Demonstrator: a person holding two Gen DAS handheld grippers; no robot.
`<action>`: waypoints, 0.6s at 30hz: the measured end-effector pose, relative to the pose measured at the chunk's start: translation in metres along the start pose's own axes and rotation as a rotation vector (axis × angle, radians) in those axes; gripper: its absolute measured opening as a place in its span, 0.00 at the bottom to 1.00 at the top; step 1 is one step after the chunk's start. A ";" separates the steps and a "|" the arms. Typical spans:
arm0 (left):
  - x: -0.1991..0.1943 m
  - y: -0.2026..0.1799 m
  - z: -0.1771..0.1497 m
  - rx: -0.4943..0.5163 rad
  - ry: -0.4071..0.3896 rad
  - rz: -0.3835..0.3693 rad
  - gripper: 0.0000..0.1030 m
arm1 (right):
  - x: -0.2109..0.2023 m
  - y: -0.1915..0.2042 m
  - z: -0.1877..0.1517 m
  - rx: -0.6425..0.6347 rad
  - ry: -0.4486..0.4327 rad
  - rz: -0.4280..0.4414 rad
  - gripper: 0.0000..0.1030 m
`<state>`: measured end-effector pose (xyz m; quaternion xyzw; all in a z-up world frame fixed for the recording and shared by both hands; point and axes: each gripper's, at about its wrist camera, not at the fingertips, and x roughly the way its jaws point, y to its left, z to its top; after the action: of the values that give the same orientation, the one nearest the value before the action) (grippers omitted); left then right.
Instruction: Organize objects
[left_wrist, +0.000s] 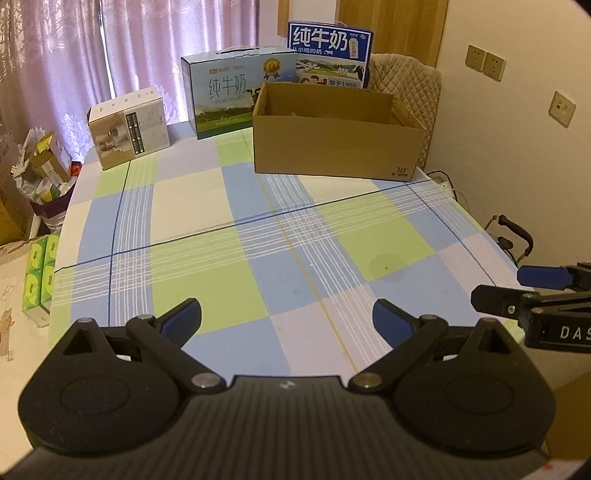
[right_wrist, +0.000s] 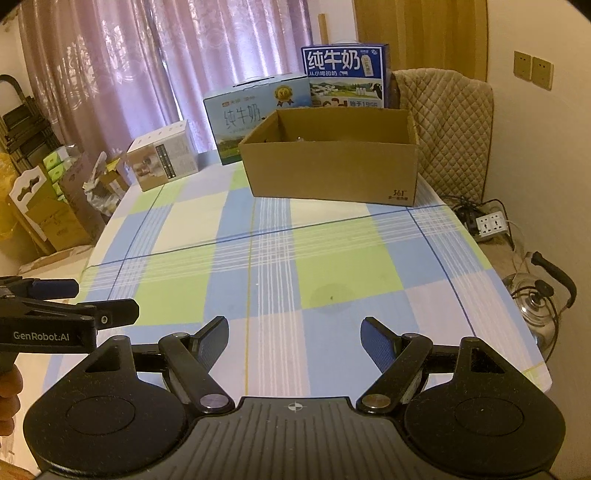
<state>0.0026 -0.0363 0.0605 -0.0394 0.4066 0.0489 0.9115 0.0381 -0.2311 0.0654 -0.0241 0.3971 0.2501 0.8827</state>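
An open brown cardboard box stands at the far end of the checked tablecloth. Something small lies inside it, too hidden to name. My left gripper is open and empty above the near part of the table. My right gripper is open and empty beside it. Each shows in the other's view, the right one at the right edge and the left one at the left edge.
A light blue milk carton case, a dark blue milk case and a small white product box stand at the far end. A quilted chair, a power strip and a kettle are right of the table. Boxes and tissue packs crowd the left.
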 end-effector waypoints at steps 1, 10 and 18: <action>0.000 0.000 0.000 0.001 0.000 -0.001 0.95 | -0.001 0.000 0.000 0.001 -0.001 -0.003 0.74; 0.002 0.000 -0.002 0.000 0.007 -0.003 0.95 | -0.002 0.002 -0.003 -0.002 0.004 -0.006 0.74; 0.003 0.001 -0.002 -0.004 0.010 0.000 0.95 | 0.002 0.004 -0.003 -0.005 0.013 -0.002 0.74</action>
<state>0.0027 -0.0356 0.0568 -0.0416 0.4110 0.0493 0.9093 0.0349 -0.2277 0.0624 -0.0283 0.4023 0.2501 0.8802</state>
